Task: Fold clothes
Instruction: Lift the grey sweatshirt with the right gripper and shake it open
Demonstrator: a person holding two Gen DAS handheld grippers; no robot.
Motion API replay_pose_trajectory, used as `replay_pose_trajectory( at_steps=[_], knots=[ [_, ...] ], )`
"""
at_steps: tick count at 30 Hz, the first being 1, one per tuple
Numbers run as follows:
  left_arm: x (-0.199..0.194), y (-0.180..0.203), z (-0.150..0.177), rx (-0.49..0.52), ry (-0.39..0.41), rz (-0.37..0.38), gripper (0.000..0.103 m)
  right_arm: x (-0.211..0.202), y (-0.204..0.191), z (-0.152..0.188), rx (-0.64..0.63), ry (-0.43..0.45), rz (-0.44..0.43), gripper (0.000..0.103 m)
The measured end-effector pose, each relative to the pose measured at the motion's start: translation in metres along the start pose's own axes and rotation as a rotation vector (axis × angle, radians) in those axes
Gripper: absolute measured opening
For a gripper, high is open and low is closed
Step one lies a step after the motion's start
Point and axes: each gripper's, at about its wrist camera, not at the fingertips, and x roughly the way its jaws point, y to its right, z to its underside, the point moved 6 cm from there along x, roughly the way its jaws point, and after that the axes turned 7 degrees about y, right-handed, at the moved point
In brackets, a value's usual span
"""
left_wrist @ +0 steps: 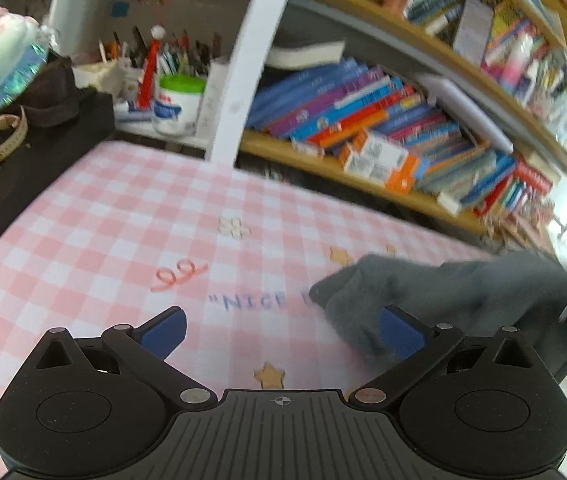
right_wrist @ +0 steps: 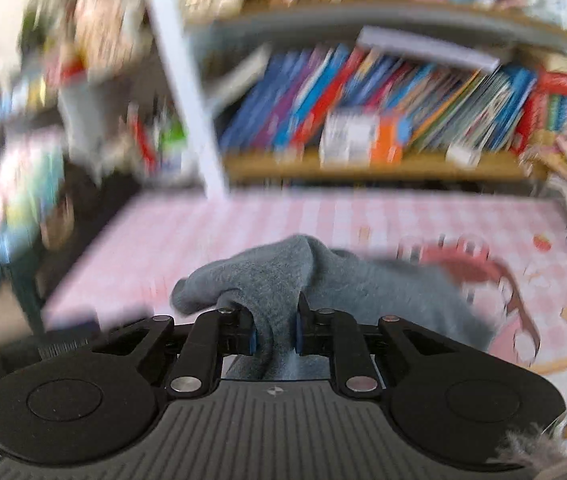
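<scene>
A grey fuzzy garment (left_wrist: 435,300) lies bunched on the pink checked tablecloth (left_wrist: 123,220) at the right of the left wrist view. My left gripper (left_wrist: 283,330) is open and empty just above the cloth, its right blue pad (left_wrist: 401,330) touching the garment's near edge. In the right wrist view my right gripper (right_wrist: 275,330) is shut on a fold of the grey garment (right_wrist: 283,276), which drapes away over the tablecloth (right_wrist: 243,216). The view is motion-blurred.
A bookshelf (left_wrist: 383,132) full of books runs along the table's far side, with a white post (left_wrist: 239,80). A pen pot and a white jar (left_wrist: 177,104) stand at the back left. Dark bags (left_wrist: 35,120) crowd the left edge. A pink item (right_wrist: 503,280) lies right.
</scene>
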Motion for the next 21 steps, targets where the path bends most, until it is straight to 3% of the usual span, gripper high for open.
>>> replay_pose_trajectory(
  at_steps=[4, 7, 11, 14, 16, 21],
  knots=[
    [0.001, 0.001, -0.005, -0.060, 0.030, -0.017, 0.103, -0.050, 0.033, -0.053, 0.150, 0.209, 0.002, 0.014],
    [0.002, 0.011, -0.004, -0.059, 0.042, -0.023, 0.103, -0.090, 0.079, -0.063, 0.182, 0.302, 0.100, 0.014],
    [0.002, 0.022, -0.001, -0.039, 0.049, -0.033, 0.103, -0.106, 0.154, -0.024, 0.234, 0.217, 0.339, 0.014],
    [0.004, 0.029, 0.002, -0.028, 0.041, -0.047, 0.103, -0.101, 0.205, 0.035, 0.324, 0.031, 0.473, 0.014],
    [0.005, 0.034, 0.005, -0.019, 0.034, -0.055, 0.103, -0.095, 0.225, 0.078, 0.396, -0.081, 0.511, 0.015],
    [0.015, 0.050, 0.015, 0.035, -0.027, -0.050, 0.103, -0.087, 0.222, 0.126, 0.472, -0.139, 0.497, 0.017]
  ],
)
